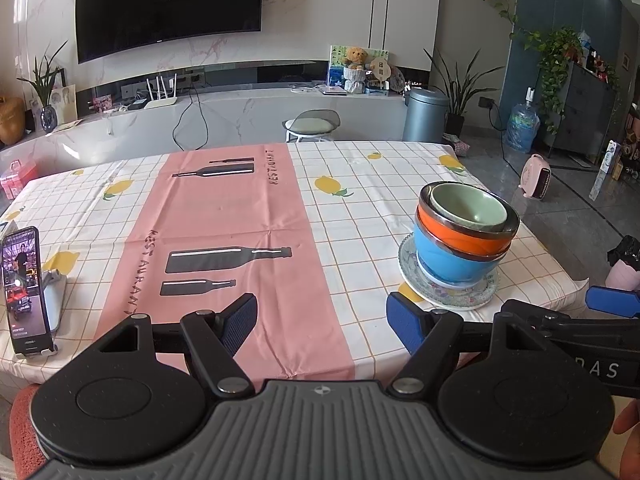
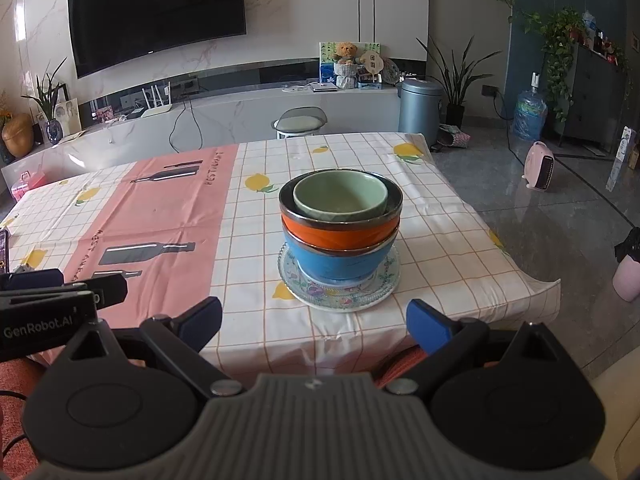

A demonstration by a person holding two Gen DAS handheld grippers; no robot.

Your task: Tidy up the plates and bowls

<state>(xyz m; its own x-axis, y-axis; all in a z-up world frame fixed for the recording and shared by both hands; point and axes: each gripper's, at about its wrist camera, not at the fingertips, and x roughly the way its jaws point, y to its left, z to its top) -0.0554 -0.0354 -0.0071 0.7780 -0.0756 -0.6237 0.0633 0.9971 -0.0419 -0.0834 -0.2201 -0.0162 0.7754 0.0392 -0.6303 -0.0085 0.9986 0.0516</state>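
right wrist view — bowls (image 2: 340, 224) stacked on plate (image 2: 340, 296), tongs (image 2: 314, 320) spread.

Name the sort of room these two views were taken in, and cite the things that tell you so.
Most likely a home living and dining room. A large wall-mounted television hangs above a long marble media bench, and a table with a lemon-print tablecloth holds stacked bowls on a glass plate. Potted plants support this.
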